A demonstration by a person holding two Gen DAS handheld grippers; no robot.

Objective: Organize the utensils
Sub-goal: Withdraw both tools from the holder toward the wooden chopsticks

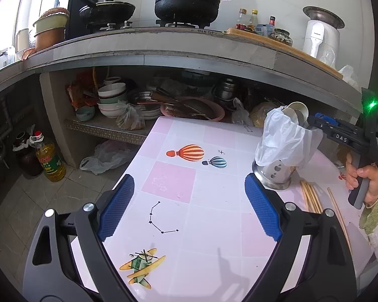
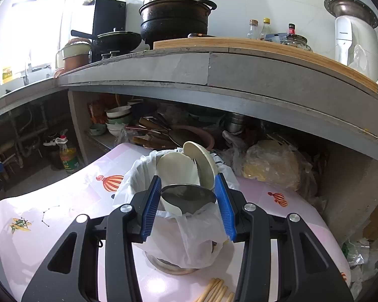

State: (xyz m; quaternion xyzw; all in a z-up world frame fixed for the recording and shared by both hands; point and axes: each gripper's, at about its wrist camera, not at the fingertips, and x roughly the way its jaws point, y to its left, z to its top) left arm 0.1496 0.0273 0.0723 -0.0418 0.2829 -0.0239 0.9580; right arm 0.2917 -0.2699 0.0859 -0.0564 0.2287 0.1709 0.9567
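Chopsticks (image 2: 218,290) lie on the pink tabletop (image 2: 50,229), just beside the steel holder (image 2: 174,264) lined with a white bag (image 2: 189,236). The right gripper (image 2: 189,198) has its jaws half apart, pads pressing a spoon (image 2: 186,198) over the holder, where more spoons (image 2: 179,167) stand. The left gripper (image 1: 189,207) hovers wide open, holding nothing.

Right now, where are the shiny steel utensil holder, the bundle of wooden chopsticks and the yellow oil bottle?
steel utensil holder (image 1: 273,173): left wrist view, bare metal wall.
wooden chopsticks (image 1: 311,196): left wrist view, bundle's middle.
yellow oil bottle (image 1: 50,161): left wrist view, label.
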